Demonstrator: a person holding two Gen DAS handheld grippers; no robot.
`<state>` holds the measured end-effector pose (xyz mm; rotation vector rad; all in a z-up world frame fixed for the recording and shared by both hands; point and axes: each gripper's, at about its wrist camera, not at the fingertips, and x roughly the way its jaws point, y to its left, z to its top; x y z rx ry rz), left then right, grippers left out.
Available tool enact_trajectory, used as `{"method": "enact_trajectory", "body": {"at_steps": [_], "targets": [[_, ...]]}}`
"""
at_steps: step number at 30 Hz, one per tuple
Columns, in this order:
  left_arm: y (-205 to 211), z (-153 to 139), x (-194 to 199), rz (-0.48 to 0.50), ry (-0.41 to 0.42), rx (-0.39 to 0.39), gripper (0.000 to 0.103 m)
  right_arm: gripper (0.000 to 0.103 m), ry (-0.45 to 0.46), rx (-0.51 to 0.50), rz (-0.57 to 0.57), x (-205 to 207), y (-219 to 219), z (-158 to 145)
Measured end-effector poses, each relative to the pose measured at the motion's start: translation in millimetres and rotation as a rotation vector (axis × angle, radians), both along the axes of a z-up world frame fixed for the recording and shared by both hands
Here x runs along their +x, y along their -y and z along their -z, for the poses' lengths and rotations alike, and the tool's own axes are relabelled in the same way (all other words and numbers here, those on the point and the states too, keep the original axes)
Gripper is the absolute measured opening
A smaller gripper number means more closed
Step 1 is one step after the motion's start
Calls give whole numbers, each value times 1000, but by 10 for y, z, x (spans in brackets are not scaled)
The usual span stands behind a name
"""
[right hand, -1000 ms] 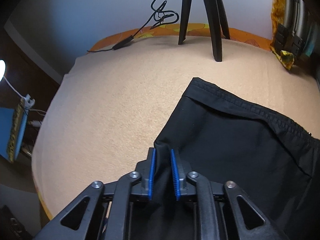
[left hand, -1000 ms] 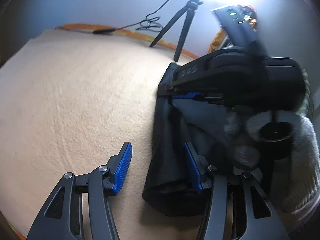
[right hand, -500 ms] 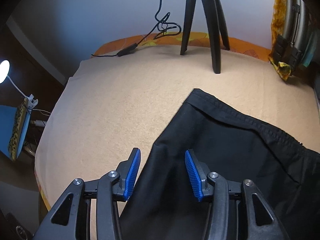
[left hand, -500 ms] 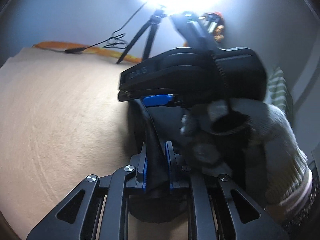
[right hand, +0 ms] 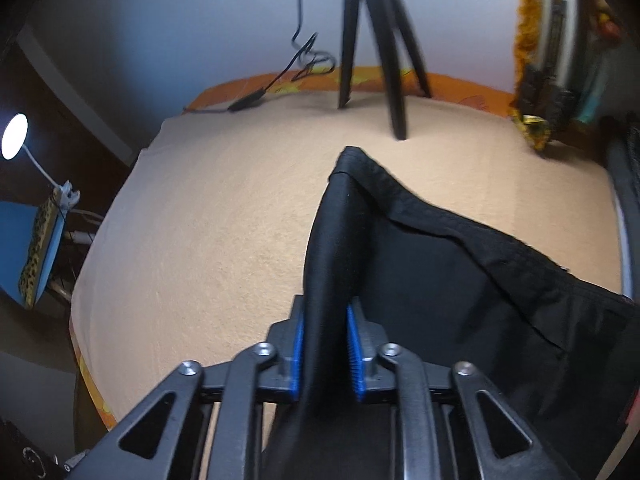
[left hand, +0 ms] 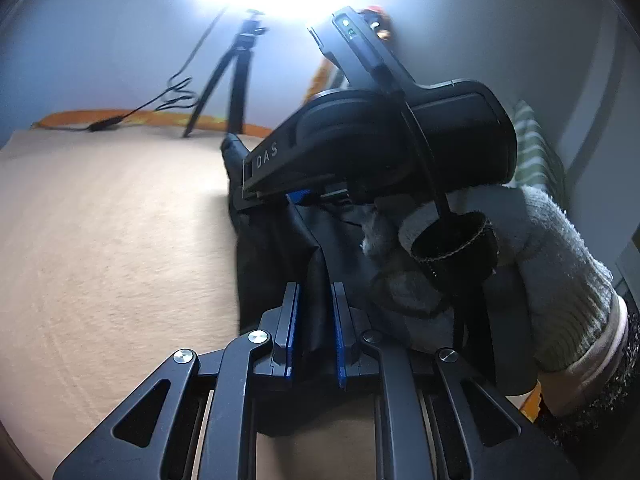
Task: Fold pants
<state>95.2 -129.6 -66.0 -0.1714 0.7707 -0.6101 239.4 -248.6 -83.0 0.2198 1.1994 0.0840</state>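
Observation:
Black pants (right hand: 460,280) lie on a beige blanket (right hand: 220,220), waistband toward the far side. My right gripper (right hand: 324,344) is shut on a raised fold of the pants' left edge and lifts it off the blanket. My left gripper (left hand: 314,328) is shut on another fold of the same edge of the pants (left hand: 276,264), nearer to me. The right gripper's black body (left hand: 380,140) and a gloved hand (left hand: 540,264) fill the right of the left wrist view and hide most of the pants there.
A black tripod (right hand: 372,52) stands at the blanket's far edge, with a black cable (right hand: 280,84) beside it. An orange sheet (right hand: 460,84) borders the blanket. A lamp (right hand: 14,136) and a blue box (right hand: 28,248) sit off the left side.
My right gripper opened, then shut again on the pants' edge and lifted it. My left gripper shut on the pants' edge and has stayed shut, rising a little.

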Motion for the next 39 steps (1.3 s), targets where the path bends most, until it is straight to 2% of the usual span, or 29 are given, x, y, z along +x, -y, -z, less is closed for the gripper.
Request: {"method": "enact_trajectory", "body": {"at_steps": [4, 9, 13, 14, 18, 21, 26, 28, 32, 39], "targets": [[208, -64, -91, 72, 22, 0, 13, 4, 39, -8, 32, -157, 166, -161], [406, -118, -223, 167, 9, -7, 14, 3, 73, 1, 94, -476, 498, -316], [475, -165, -337, 217, -9, -17, 25, 3, 104, 28, 138, -720, 774, -429], [487, -194, -382, 231, -13, -26, 26, 3, 109, 27, 143, -760, 809, -446], [458, -326, -471, 240, 32, -39, 26, 3, 127, 32, 178, -958, 1042, -487], [358, -404, -418, 195, 83, -25, 26, 3, 133, 27, 211, -1080, 1182, -478], [301, -202, -131, 89, 56, 36, 26, 3, 131, 18, 261, -1240, 1455, -470], [388, -115, -81, 97, 41, 57, 26, 3, 125, 19, 281, -1274, 1555, -465], [632, 33, -49, 138, 64, 125, 26, 3, 116, 15, 306, -1342, 1679, -464], [912, 170, -28, 207, 72, 168, 26, 3, 94, 13, 376, -1523, 1947, -368]]}}
